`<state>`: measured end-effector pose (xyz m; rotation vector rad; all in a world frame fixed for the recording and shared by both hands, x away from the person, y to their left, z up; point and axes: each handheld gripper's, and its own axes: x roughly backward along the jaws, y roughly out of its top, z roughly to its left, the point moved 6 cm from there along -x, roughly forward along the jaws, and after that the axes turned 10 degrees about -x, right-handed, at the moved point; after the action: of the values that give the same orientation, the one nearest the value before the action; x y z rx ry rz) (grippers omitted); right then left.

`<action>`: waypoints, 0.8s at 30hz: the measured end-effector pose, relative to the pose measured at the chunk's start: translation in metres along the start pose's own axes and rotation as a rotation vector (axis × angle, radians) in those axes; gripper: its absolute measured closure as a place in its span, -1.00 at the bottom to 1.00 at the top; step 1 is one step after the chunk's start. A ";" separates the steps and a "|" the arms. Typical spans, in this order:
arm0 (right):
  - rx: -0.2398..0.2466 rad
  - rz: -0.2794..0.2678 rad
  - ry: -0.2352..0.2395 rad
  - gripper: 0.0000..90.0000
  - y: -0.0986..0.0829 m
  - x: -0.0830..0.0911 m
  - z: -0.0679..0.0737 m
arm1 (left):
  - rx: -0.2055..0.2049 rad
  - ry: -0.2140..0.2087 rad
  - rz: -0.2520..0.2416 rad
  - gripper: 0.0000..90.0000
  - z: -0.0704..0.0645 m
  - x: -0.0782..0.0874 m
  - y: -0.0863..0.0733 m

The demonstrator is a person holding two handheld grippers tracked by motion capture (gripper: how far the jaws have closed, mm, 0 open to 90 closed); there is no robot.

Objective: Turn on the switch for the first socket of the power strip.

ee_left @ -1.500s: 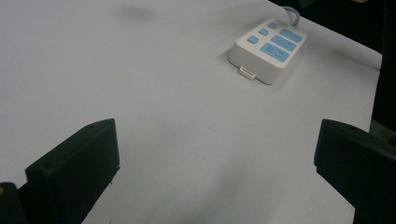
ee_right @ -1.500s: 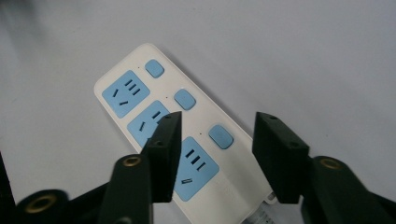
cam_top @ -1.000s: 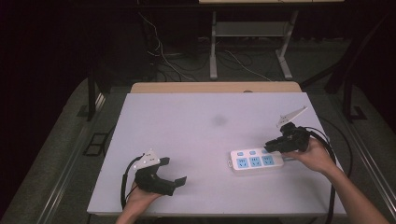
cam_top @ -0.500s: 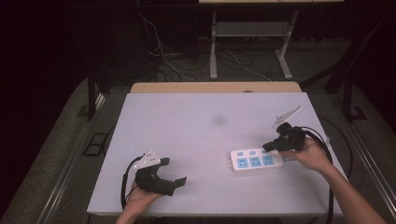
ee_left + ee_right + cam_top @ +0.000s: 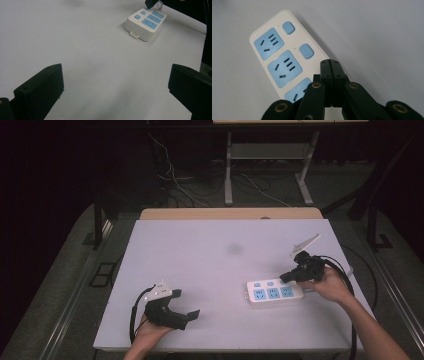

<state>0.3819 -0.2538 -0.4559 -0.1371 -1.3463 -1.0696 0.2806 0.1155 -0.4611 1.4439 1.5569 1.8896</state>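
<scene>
right gripper edges back along the power strip

since a second ago the right gripper [image 5: 287,276] has shifted slightly toward the right end of the power strip [image 5: 272,293], while the left gripper [image 5: 186,303] has stayed where it was.

from above, a white table [image 5: 220,250] fills the middle. at its near left corner a hand [image 5: 150,332] holds the left gripper low over the bare surface, jaws spread wide apart with nothing between them. the left gripper view confirms this: two black jaws stand far apart at the bottom corners, bare table between, and the white power strip with blue sockets sits well off at the upper right.

further right, the power strip lies flat near the table's right edge. the other hand [image 5: 330,285] holds the right gripper with its tip over the strip's far right end.

the right gripper view gives what the high view cannot: the two jaws are pressed together, gripping nothing, their tip over the row of blue switch buttons [image 5: 306,51], beside the sockets [image 5: 284,65]. whether the tip touches the strip cannot be told.
</scene>
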 end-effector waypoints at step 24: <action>-0.050 -0.049 0.018 1.00 -0.006 -0.003 -0.002 | -0.009 -0.006 0.008 -1.00 -0.002 -0.001 0.000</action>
<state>0.3795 -0.2570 -0.4616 -0.1320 -1.3130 -1.1443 0.2796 0.1137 -0.4615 1.4527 1.5405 1.8927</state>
